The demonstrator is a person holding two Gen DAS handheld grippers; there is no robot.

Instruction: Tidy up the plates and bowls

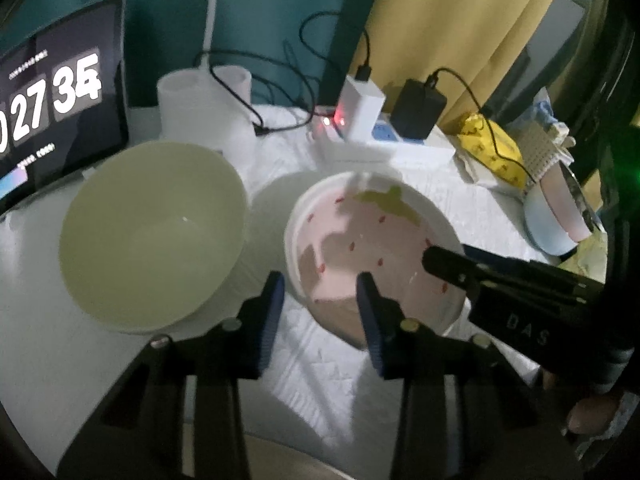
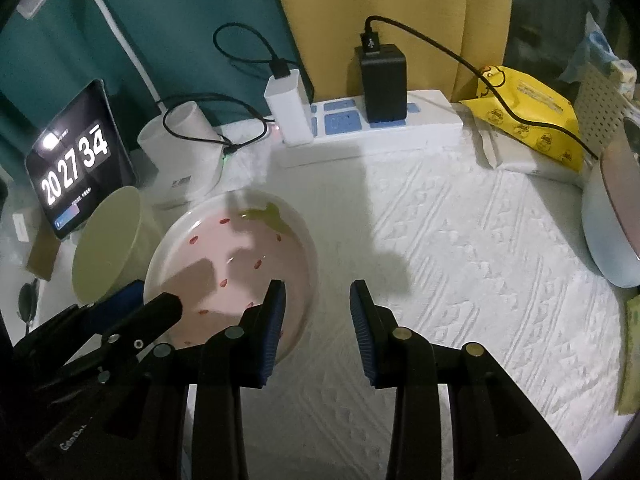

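Lower centre of each wrist view: left gripper (image 1: pixel 320 312) and right gripper (image 2: pixel 318 320) are being held with fingers apart; whether either pad is pressing on the plate rim cannot be told. Strawberry plate (image 1: pixel 360 240) is being straddled at its near edge. Green bowl (image 1: pixel 152 232) is lying left, just beside it. Clock tablet (image 2: pixel 76 160) is standing upper left.

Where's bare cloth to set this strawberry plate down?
Free: the white cloth between the strawberry plate, power strip and blue bowl. Crowded: left side, with green bowl, tablet, white cups and cables.
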